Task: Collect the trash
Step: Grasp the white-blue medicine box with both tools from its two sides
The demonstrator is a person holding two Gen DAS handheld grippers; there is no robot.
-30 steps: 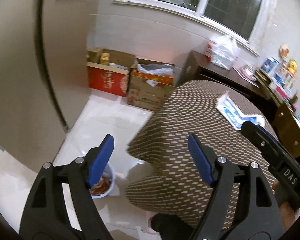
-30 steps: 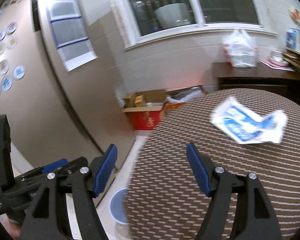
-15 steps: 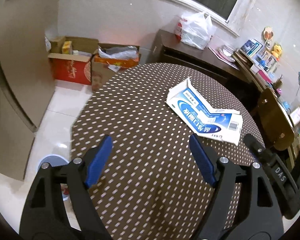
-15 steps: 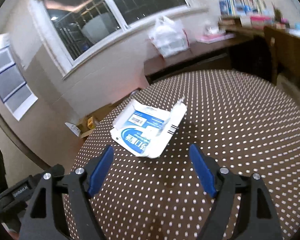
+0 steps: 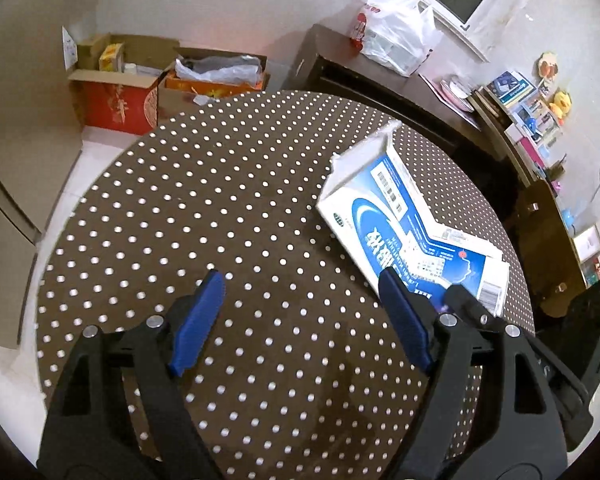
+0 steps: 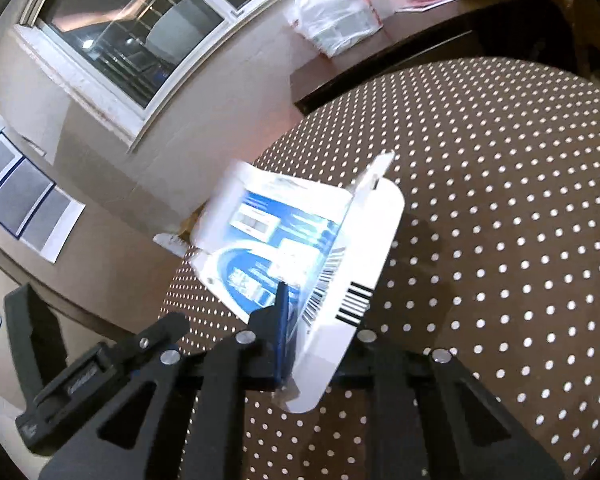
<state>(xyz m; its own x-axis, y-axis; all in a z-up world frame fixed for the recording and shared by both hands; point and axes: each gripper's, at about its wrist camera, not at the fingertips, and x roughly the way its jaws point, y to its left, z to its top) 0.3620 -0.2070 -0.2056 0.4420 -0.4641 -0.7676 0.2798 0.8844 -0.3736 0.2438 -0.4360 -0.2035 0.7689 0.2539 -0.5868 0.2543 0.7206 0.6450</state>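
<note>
Carton: flattened blue-and-white carton (image 5: 396, 224), opened out, printed side up, sitting over the round table; in the right wrist view the same carton (image 6: 300, 256) is tilted up off the cloth, and its far end hangs out past the table's rim.
Right gripper: right gripper (image 6: 296, 344) is clamped on the near edge of the carton, blue pads pressed together with the white flap between them, right by the barcode.
Left gripper: left gripper (image 5: 300, 312) hangs over the table with its blue fingers spread wide and nothing between them; its right finger sits just in front of the carton's near corner, and whether the two touch is hard to call.
Table: round table (image 5: 220, 208) under a brown cloth with white dots; the carton is toward the side nearest the dark sideboard.
Beyond the table: red cardboard box (image 5: 116, 104) and an open brown box (image 5: 212, 84) stand on the floor against the wall.
Sideboard: dark sideboard (image 5: 380, 84) behind the table carries a white plastic bag (image 5: 396, 40) stuffed full; books and small ornaments run along it farther off.
Window: dark window (image 6: 132, 36) above the sideboard wall, ceiling lights reflected in the glass.
</note>
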